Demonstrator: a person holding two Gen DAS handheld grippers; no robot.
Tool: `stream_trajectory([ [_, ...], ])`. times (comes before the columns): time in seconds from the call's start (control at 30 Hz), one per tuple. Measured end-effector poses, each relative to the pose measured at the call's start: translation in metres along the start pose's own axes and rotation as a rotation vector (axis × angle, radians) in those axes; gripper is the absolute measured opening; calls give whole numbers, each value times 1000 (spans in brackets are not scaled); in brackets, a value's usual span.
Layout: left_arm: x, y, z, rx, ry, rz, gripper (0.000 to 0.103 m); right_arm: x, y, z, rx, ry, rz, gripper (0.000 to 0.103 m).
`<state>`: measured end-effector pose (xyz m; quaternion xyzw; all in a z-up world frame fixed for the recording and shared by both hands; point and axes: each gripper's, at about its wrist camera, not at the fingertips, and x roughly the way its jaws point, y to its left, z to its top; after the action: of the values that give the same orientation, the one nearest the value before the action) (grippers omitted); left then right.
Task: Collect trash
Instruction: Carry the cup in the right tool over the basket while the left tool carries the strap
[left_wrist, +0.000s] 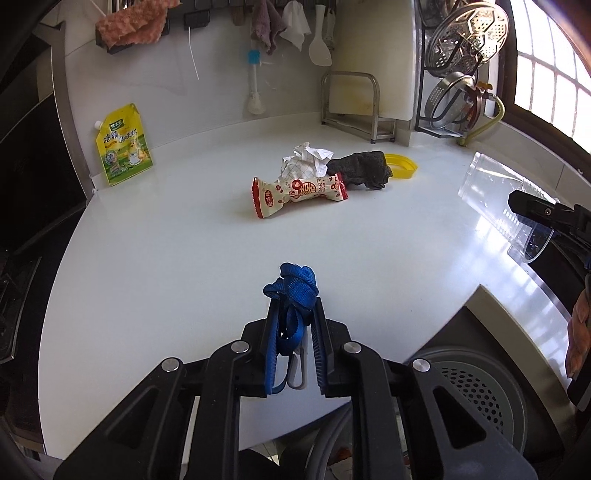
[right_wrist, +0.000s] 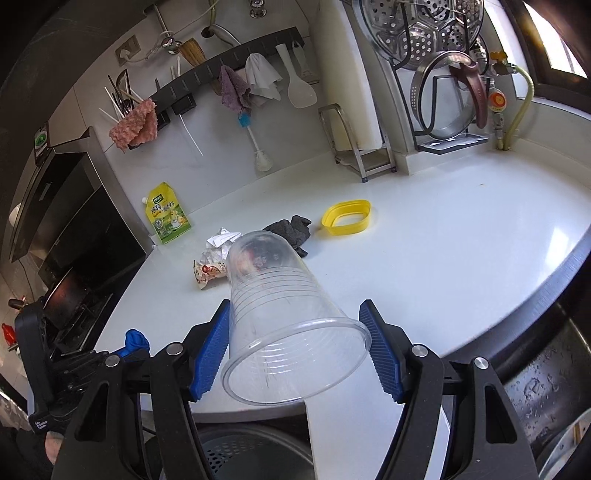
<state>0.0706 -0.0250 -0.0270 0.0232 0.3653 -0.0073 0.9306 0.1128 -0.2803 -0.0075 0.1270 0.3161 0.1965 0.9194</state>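
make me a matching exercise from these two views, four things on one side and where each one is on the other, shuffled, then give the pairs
Things
1. blue strap
2. clear plastic cup
3. yellow seasoning pouch
4. snack wrapper

Places
A. leaning on the wall at the back left of the counter
B. lying mid-counter in front of the crumpled paper
C. pinched in the left tongs
D. between the fingers of the right tongs

Pairs: 1-C, 2-D, 3-A, 4-B
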Motion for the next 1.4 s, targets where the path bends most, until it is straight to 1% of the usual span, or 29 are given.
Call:
stream_trajectory([
  [0.2,-27,-11,-19,28,-21,-55,17,-49,13,-43,19,-15,-134,67],
  [0.4,-48,-24,-41,65,-32,-98,17,-99,33,-98,86,-51,-227,67],
  [0.5,-55,-28,-54,83,-29,-114,17,-116,50,-127,90,-62,-278,67],
  [0.57,-58,-27,-63,83,-18,-129,17,-124,62,-144,99,-72,-296,67],
  [0.7,-58,-25,-80,66,18,-162,17,-131,81,-173,134,-87,-303,67],
  [0.83,-61,-24,-94,69,25,-173,17,-131,95,-189,123,-67,-320,67],
  [0.97,-65,-23,-105,81,37,-190,17,-132,103,-203,120,-53,-345,67],
  [1.1,-66,-26,-112,108,53,-211,17,-132,101,-219,152,-31,-363,67],
  [1.27,-60,-29,-117,120,67,-224,17,-125,98,-225,166,-3,-385,67],
  [1.4,-50,-30,-119,127,98,-231,17,-117,96,-226,169,9,-379,67],
])
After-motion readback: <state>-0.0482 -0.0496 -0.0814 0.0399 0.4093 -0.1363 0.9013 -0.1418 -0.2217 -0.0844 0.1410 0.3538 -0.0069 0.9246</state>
